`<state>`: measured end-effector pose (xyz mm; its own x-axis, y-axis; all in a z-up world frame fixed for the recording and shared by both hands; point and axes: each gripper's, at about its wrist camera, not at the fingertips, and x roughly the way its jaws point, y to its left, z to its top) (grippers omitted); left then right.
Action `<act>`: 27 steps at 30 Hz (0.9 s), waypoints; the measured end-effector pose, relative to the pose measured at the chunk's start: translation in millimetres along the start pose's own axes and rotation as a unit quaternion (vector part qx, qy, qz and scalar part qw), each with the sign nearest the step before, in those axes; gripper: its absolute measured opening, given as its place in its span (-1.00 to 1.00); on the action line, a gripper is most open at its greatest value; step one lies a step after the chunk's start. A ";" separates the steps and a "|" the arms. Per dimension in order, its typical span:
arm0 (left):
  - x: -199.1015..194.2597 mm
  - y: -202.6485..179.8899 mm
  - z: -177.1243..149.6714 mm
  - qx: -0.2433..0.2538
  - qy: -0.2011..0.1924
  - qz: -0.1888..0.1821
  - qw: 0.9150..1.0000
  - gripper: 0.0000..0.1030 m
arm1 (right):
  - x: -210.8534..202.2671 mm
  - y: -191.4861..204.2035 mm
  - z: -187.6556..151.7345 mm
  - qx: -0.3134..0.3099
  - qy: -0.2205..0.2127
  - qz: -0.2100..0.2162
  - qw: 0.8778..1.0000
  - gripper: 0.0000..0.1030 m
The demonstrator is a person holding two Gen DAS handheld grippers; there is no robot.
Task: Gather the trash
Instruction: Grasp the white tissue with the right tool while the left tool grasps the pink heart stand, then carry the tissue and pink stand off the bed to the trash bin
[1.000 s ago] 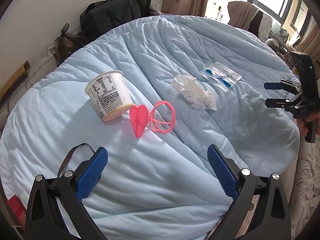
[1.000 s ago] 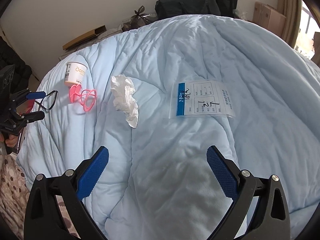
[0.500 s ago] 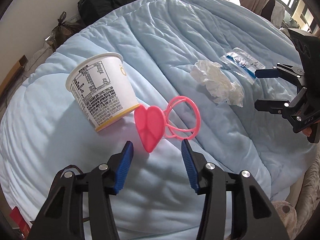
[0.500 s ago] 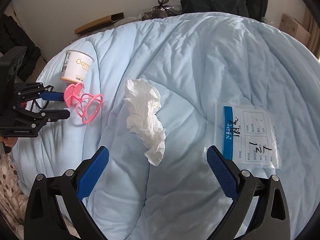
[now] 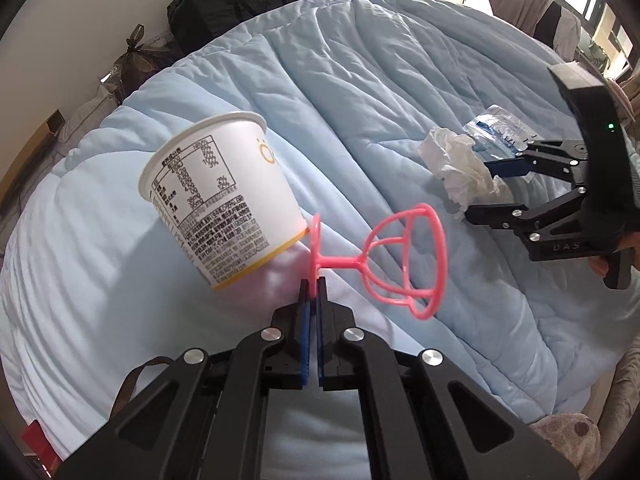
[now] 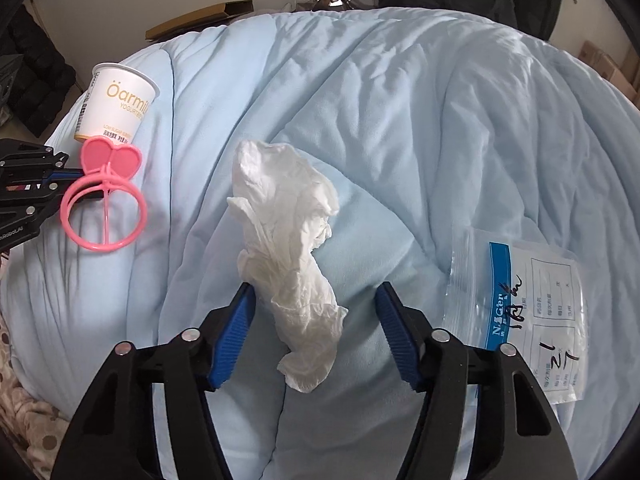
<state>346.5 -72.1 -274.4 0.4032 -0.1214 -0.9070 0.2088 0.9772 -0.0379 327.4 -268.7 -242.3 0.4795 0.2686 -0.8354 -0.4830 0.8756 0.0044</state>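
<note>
My left gripper [image 5: 313, 282] is shut on the heart-shaped base of a pink plastic holder [image 5: 404, 258], which stands up off the blue quilt [image 5: 360, 80]. A white yogurt cup [image 5: 224, 196] lies tilted just left of it. My right gripper [image 6: 314, 300] is open, its blue pads either side of the lower part of a crumpled white tissue [image 6: 284, 232]. A clear zip bag with a blue strip [image 6: 528, 312] lies to its right. In the right wrist view the pink holder [image 6: 106, 200] and the cup [image 6: 116, 104] are at the far left.
A black bag [image 5: 236, 4] and a dark plastic sack [image 5: 136, 60] sit on the floor by the wall beyond the bed. A flat cardboard box [image 6: 200, 18] lies there too. A patterned sheet [image 6: 28, 432] shows at the bed's near edge.
My left gripper moved in and shut on the pink holder's heart base, tipping it upright. My right gripper moved forward over the tissue and narrowed, still open.
</note>
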 end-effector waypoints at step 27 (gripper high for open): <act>-148.8 67.3 -114.7 -0.052 -0.083 0.007 0.995 -0.96 | -108.9 111.1 -29.0 0.000 -0.077 0.036 0.996 -0.80</act>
<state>198.5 31.7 -190.1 0.5487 -0.1253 -0.8265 0.1121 0.9908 -0.0758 200.3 -212.3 -166.7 0.5500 0.3897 -0.7387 -0.5205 0.8516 0.0616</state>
